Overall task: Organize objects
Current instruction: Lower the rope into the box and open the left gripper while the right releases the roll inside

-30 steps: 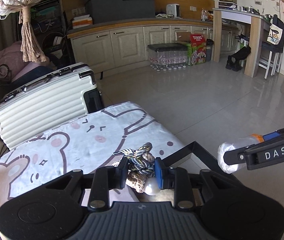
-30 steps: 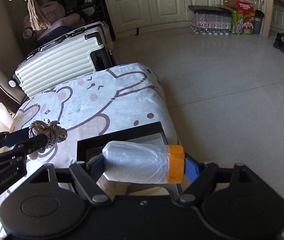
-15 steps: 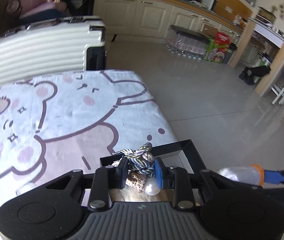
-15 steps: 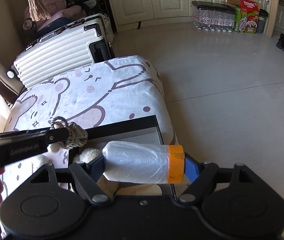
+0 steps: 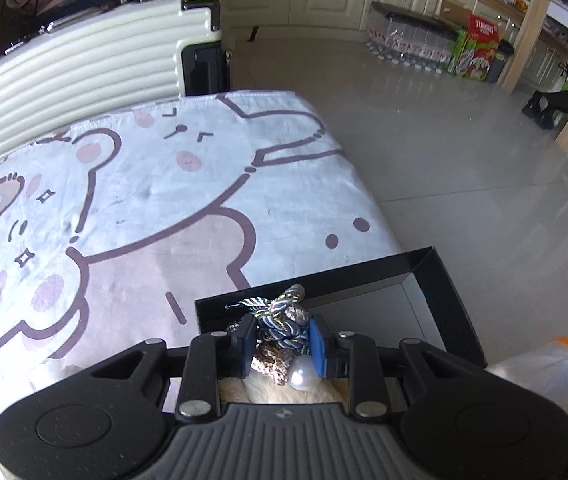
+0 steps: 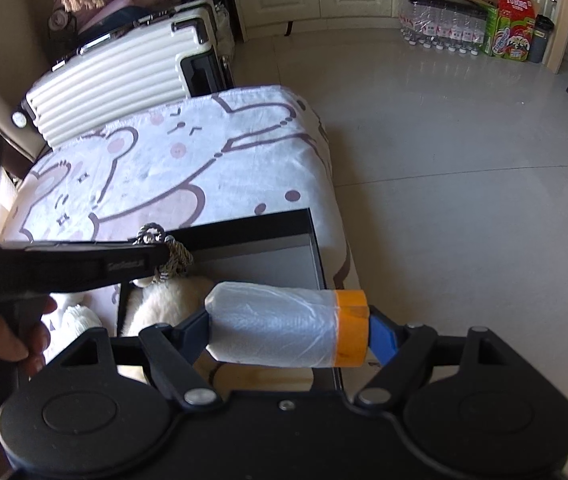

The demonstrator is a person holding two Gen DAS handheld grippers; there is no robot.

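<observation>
Above the black box (image 5: 449, 300), the left gripper (image 5: 280, 334) clamps a braided cord ornament (image 5: 282, 320) (pearl attached). The right gripper (image 6: 289, 330) – just beside – grips a plastic-wrapped roll (image 6: 280, 326).

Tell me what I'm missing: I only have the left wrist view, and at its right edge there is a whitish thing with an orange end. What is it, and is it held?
Observer: It is a roll of thin plastic film with an orange end, clamped end to end in the right gripper.
Operator: What is under my braided cord piece with the pearl? I see only a pale patch.
Observer: A white fluffy item lies in the black box, below the braided cord piece that the left gripper holds.
Operator: Anything outside the box on that side?
Observer: Another white fluffy item sits on the bear-print cloth, left of the box, near the person's hand.
</observation>
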